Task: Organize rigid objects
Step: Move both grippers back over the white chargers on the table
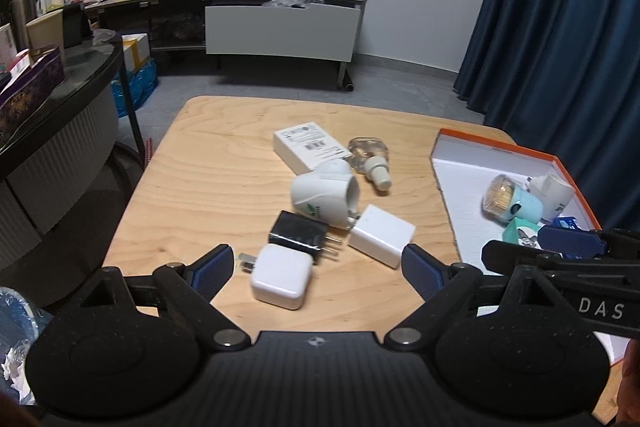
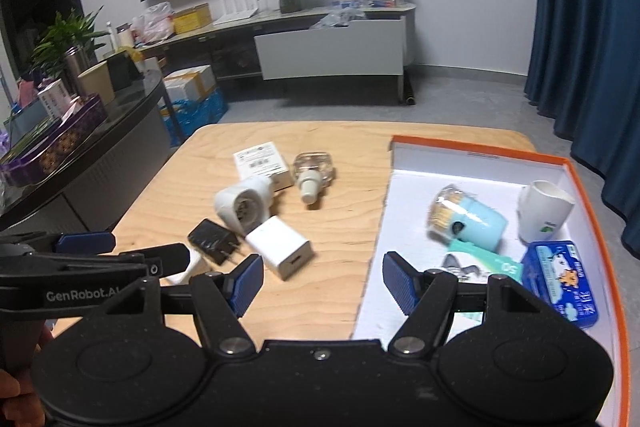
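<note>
On the wooden table (image 1: 208, 163) lie a rounded white charger (image 1: 281, 275), a black plug adapter (image 1: 299, 235), a white square charger (image 1: 382, 235), a white plug-in device (image 1: 325, 195), a clear bottle (image 1: 369, 157) and a white flat box (image 1: 308, 145). My left gripper (image 1: 318, 267) is open and empty, its jaws on either side of the rounded charger. My right gripper (image 2: 322, 283) is open and empty, over the left edge of the orange-rimmed white box (image 2: 404, 163). That box holds a toothpick jar (image 2: 466, 217), a white device (image 2: 544, 207) and a blue tin (image 2: 560, 281).
A dark curved counter (image 1: 72, 75) with boxes stands left of the table. A low cabinet (image 1: 280, 31) with plants and clutter lines the far wall. Blue curtains (image 1: 560, 7) hang at the right. The right gripper shows at the right edge of the left wrist view (image 1: 560, 259).
</note>
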A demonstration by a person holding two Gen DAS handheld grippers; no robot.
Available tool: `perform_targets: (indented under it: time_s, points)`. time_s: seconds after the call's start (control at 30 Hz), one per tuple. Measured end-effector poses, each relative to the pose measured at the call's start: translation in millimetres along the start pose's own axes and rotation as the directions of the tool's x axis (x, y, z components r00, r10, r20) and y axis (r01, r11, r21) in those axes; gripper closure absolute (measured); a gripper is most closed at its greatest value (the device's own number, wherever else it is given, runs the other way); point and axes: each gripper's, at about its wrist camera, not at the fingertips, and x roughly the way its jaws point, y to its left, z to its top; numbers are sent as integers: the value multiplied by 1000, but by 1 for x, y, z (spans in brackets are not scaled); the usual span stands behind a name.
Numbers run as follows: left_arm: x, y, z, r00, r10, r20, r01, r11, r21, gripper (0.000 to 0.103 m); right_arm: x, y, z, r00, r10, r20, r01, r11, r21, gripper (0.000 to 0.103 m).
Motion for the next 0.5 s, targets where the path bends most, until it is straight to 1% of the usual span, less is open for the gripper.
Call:
perform_targets:
  time_s: [0.37, 0.5]
  points:
    - [5, 18, -4, 1000, 17, -12, -18, 1000, -19, 10, 9, 13, 1, 1000, 22, -17, -23, 1000, -20, 23]
    - [12, 25, -8, 999, 24, -30, -24, 999, -21, 9, 12, 13, -1, 999, 23, -24, -24, 1000, -18, 23]
